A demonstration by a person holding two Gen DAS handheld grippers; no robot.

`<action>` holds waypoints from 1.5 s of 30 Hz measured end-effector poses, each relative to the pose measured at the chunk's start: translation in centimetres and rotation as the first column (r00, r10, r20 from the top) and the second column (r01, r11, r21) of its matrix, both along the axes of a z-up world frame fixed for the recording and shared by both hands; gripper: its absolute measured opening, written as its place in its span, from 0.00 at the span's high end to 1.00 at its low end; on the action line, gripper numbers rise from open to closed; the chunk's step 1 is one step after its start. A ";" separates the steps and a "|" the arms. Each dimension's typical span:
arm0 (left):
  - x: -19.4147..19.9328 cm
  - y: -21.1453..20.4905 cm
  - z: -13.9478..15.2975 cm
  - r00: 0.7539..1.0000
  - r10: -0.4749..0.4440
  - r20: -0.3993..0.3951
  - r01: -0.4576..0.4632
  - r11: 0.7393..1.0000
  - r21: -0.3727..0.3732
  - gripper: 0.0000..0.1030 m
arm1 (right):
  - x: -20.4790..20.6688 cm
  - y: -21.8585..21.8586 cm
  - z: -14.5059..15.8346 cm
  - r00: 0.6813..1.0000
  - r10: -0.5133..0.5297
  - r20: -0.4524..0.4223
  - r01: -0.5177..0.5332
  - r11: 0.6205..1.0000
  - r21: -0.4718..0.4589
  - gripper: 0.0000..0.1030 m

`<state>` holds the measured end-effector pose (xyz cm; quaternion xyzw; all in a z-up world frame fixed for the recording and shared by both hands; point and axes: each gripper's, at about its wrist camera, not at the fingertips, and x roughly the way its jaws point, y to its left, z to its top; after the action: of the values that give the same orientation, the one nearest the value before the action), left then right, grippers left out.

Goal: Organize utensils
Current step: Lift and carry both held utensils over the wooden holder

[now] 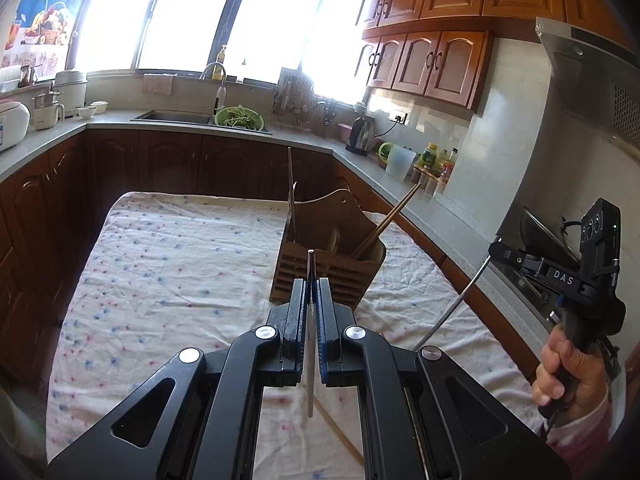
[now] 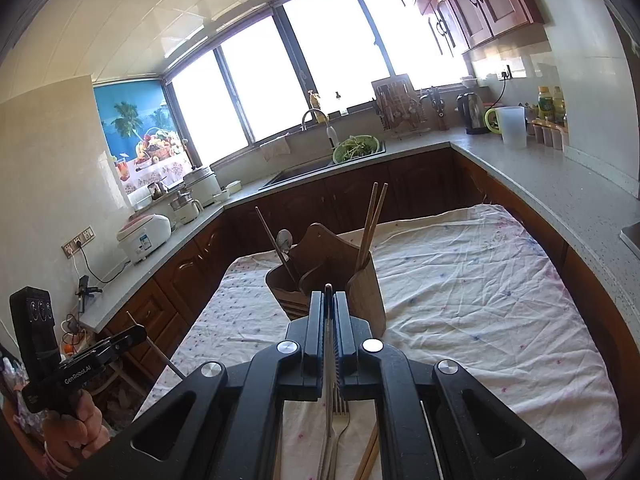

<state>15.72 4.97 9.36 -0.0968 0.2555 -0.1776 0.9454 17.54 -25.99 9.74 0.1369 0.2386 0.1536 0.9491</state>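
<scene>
Left tool (image 1: 311,304): clenched on a thin metal utensil (image 1: 310,360), frame centre. Right tool (image 2: 329,312): likewise gripping a slim utensil (image 2: 328,360). Wooden holder (image 1: 328,264) just beyond, on the counter (image 1: 160,264). Risk: narrow stems pivoting, missing compartments.

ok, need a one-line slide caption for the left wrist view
Left gripper clamps a thin metal utensil before the wooden utensil holder on a floral cloth.
</scene>
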 end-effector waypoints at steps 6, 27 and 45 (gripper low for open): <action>1.7 -0.2 2.0 0.999 0.009 0.047 -0.009 1.000 -0.008 0.96 | 1.4 0.2 1.2 1.000 -0.002 0.028 0.002 1.000 0.012 0.96; 14.4 -1.0 7.7 0.973 0.131 0.189 -0.115 0.989 -0.095 0.96 | 10.3 0.5 6.8 0.980 -0.093 0.175 0.094 0.996 0.001 0.96; 18.4 -3.9 -1.4 0.988 0.149 0.028 -0.148 0.988 -0.033 0.96 | 13.5 1.3 -1.8 0.995 -0.102 0.008 0.102 0.995 0.010 0.96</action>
<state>34.10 1.11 7.96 -0.1276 0.2303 -0.1122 0.9582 31.03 -24.65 7.94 0.1527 0.2266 0.1065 0.9560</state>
